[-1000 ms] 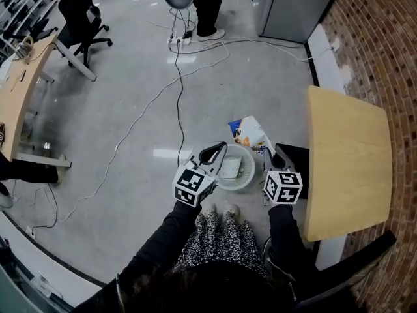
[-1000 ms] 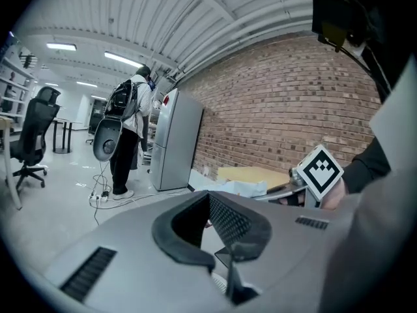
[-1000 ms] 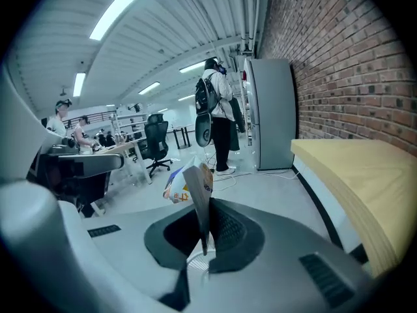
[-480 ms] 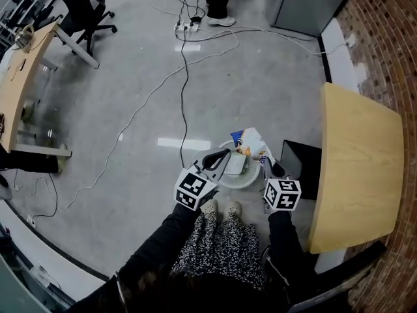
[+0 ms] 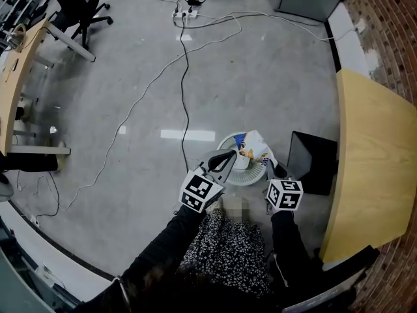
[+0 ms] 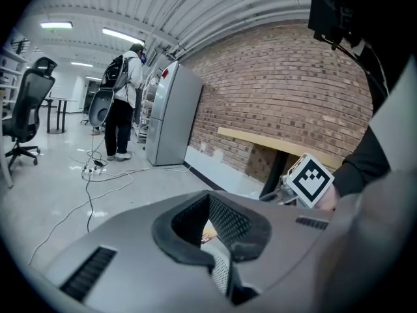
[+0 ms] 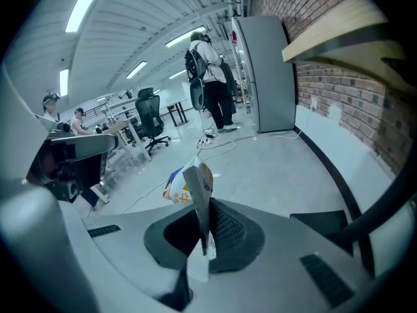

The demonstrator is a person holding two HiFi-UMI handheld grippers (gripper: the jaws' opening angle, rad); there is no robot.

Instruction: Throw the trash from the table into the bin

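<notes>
Snack bag (image 5: pixel 254 147): being pinched in right gripper (image 5: pixel 269 166) over bin (image 5: pixel 251 178) at 12 o'clock; left gripper (image 5: pixel 228 156) being held closed, empty; drop pending.

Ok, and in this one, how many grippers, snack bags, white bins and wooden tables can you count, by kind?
grippers: 2 (left gripper, right gripper)
snack bag: 1
white bin: 1
wooden tables: 2
Total: 6

Office (desks (image 5: pixel 21 83), swivel chair (image 5: pixel 73 0))
</notes>
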